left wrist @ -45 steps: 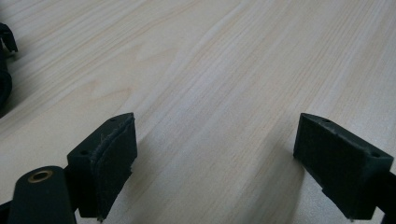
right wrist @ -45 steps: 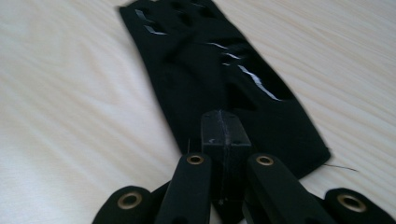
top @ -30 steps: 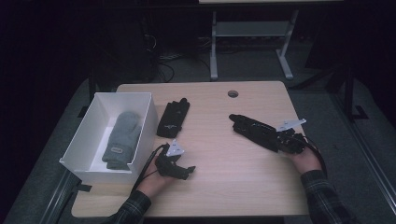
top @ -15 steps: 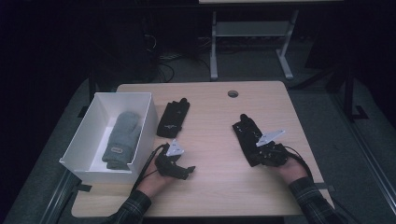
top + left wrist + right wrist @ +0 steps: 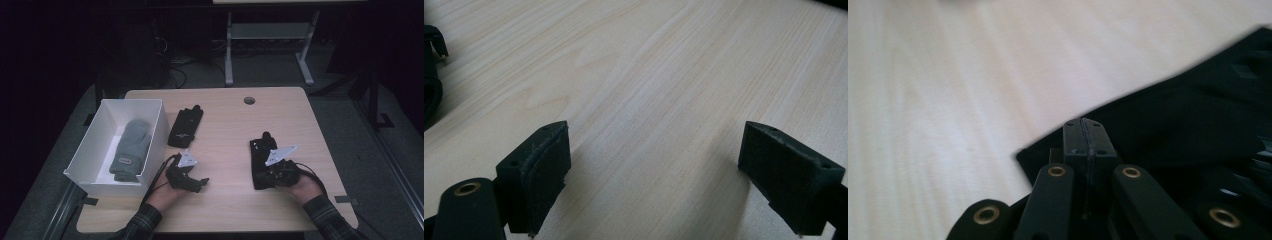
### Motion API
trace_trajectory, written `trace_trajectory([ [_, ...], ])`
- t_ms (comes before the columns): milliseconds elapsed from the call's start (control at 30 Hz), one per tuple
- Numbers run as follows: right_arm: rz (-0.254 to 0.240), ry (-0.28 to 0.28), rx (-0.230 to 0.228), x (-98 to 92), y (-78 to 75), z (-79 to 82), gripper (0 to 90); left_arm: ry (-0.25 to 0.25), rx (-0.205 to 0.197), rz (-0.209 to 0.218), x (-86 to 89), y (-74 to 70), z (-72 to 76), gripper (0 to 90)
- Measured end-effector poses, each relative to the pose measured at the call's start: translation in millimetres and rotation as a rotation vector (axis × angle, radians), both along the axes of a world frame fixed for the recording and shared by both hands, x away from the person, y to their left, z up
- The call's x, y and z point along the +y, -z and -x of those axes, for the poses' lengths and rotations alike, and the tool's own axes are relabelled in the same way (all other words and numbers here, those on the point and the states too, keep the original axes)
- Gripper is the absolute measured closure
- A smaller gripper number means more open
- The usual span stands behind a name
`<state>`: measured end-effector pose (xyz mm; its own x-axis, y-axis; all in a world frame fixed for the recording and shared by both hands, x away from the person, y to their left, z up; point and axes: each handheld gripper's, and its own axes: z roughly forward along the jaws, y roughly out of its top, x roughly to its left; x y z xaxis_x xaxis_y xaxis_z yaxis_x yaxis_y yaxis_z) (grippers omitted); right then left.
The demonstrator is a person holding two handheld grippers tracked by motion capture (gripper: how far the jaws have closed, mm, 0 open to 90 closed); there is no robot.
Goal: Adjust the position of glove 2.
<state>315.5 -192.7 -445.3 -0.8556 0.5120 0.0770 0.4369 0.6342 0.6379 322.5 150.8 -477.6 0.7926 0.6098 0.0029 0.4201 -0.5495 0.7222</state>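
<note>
High view: right gripper [image 5: 268, 169] fingers clenched on flat black glove [image 5: 260, 155]; left gripper [image 5: 192, 181] fingers released.

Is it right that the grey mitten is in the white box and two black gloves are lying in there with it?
Not quite. The grey mitten is in the white box, but the high view shows the black gloves on the table: one beside the box, one at the right gripper.

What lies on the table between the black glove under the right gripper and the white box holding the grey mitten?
Two things: the other black glove, lying beside the white box, and the left gripper, resting open nearer the person. The right gripper is shut over its glove.
</note>
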Motion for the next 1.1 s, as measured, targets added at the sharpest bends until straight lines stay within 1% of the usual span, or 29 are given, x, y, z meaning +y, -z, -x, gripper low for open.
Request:
trace_trajectory([
  [67,0.009,0.034,-0.017,-10.9,-1.7,-5.0,90.0,0.000,0.000,0.000,0.0,-0.1,0.0,12.8],
  [100,0.004,0.049,-0.021,-16.8,-1.8,-7.2,90.0,0.000,0.000,0.000,0.0,-0.1,0.0,12.8],
  [133,-0.003,0.057,-0.020,-21.1,-1.5,-8.8,90.0,0.000,0.000,0.000,0.1,-0.1,0.0,12.8],
  [167,0.002,0.074,-0.014,-26.9,-1.4,-10.3,90.0,0.001,0.000,-0.001,0.1,-0.1,0.0,12.8],
  [267,0.036,0.093,-0.007,-35.9,4.4,-14.0,89.4,0.002,0.000,0.000,0.2,-0.1,-0.1,12.8],
  [367,0.071,0.095,0.010,-36.6,10.1,-15.0,89.5,0.002,0.000,0.000,0.2,0.0,-0.1,12.8],
  [500,0.066,0.067,0.018,-28.1,11.6,-14.0,89.9,0.003,0.000,0.000,0.3,0.0,-0.2,12.8],
  [733,0.042,-0.003,0.031,-1.8,12.5,-8.1,90.0,0.003,0.000,0.000,0.3,0.0,-0.2,12.8],
  [767,0.044,-0.015,0.025,0.6,12.7,-7.9,90.0,0.003,0.000,0.000,0.3,0.0,-0.3,12.8],
  [800,0.038,-0.026,0.034,5.0,12.7,-6.7,90.0,0.003,0.000,0.000,0.3,0.0,-0.2,12.8],
  [833,0.041,-0.043,0.029,7.7,13.0,-6.6,90.0,0.003,0.000,0.000,0.4,0.0,-0.3,12.8],
  [867,0.034,-0.049,0.040,11.2,12.8,-5.3,90.0,0.002,0.000,0.000,0.3,0.0,-0.2,12.8],
  [967,0.034,-0.088,0.033,19.5,13.5,-3.3,90.0,0.003,0.000,-0.001,0.5,-0.1,-0.3,12.8],
  [1000,0.031,-0.096,0.042,23.6,13.3,-1.1,90.0,0.001,0.001,0.000,0.3,0.0,-0.2,12.8],
  [1033,0.028,-0.106,0.041,26.0,13.5,0.0,90.0,0.002,0.001,-0.001,0.4,-0.1,-0.3,12.8],
  [1100,0.029,-0.152,0.028,32.5,14.7,2.2,90.0,0.002,0.000,0.000,0.4,0.0,-0.4,12.8],
])
